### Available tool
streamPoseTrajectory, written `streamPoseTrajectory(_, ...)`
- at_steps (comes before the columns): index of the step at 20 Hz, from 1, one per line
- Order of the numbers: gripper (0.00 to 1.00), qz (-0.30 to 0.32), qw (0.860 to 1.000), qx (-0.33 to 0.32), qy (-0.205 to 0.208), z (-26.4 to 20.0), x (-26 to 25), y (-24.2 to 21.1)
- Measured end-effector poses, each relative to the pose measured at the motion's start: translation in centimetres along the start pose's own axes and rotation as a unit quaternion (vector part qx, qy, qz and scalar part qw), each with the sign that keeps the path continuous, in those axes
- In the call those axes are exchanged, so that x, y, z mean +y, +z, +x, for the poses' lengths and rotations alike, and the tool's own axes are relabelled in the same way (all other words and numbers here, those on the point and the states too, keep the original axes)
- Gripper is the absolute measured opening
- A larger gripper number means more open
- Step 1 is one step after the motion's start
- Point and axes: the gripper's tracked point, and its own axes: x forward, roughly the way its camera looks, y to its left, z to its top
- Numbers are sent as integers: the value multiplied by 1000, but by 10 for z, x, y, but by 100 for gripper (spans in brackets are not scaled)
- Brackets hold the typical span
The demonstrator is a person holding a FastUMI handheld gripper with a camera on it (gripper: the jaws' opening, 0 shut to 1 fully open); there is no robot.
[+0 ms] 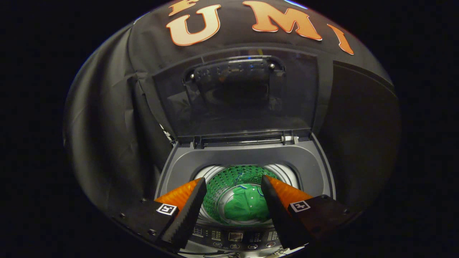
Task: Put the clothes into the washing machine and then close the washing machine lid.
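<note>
The tool (233, 184) hangs released and empty above the washer (247, 157). A green shirt (247, 206) lies in the drum (229, 179), between the fingers. The lid (236, 93) stands upright behind.

Green garment (247, 206) lies in the drum (229, 179) — perforated metal tinted green; washing machine (247, 157) top is grey, its raised lid (236, 100) dark, smoky — centre frame.

A garment (247, 206) lies in the drum (229, 179), the lid (236, 96) upright behind it.
</note>
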Motion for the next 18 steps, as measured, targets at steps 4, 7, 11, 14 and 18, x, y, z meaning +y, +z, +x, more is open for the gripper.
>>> streamPoseTrajectory(4,98,13,1000,-28,5,-43,10,17)
streamPoseTrajectory(7,98,10,997,-72,9,-87,20,53)
streamPoseTrajectory(11,98,-18,990,-137,-10,-139,16,139)
streamPoseTrajectory(14,98,-11,988,-153,-13,-161,12,196)
streamPoseTrajectory(18,98,-17,986,-168,-20,-144,-10,245)
